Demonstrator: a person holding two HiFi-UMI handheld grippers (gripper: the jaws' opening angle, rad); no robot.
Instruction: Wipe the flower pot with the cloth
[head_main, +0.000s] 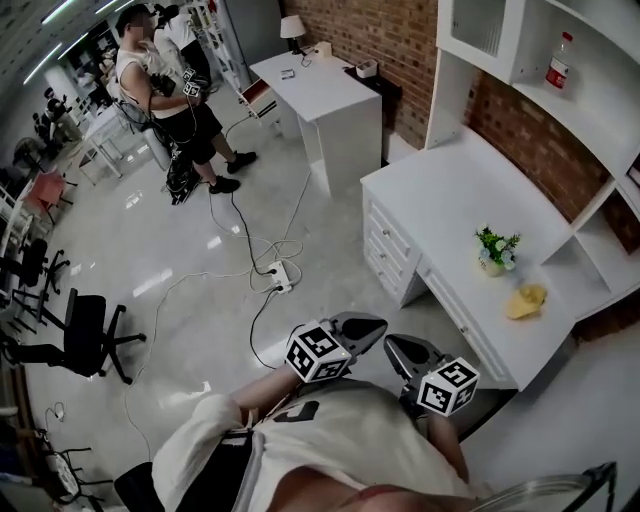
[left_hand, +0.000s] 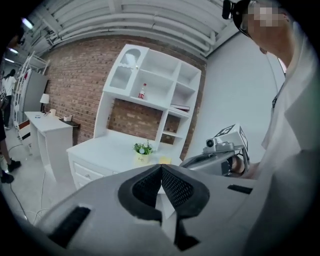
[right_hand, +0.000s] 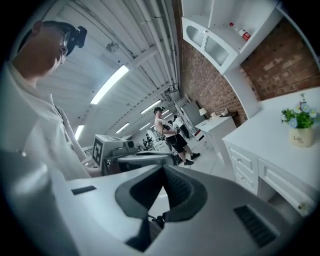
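Both tongs are clenched on nothing. The left gripper (left_hand: 161, 168) shows its ribbed pads pressed together with only air beyond them, and the right gripper (right_hand: 163, 170) reads the same. I hold the pair close to my chest, well apart from the work. The flower pot (head_main: 491, 265) stands upright on the white desk (head_main: 440, 190), and the yellow cloth (head_main: 526, 300) lies crumpled near it, not touching it. As I judge it, the step in hand is the approach and the cloth pickup. To do it well I would close in on the desk first, then release the right tongs before they come down. I would pinch the cloth at a raised fold, not flat against the top, where the pads may skid. The pot looks small and light, so I would steady its wall with the left tongs before wiping, or it may tip or slide.
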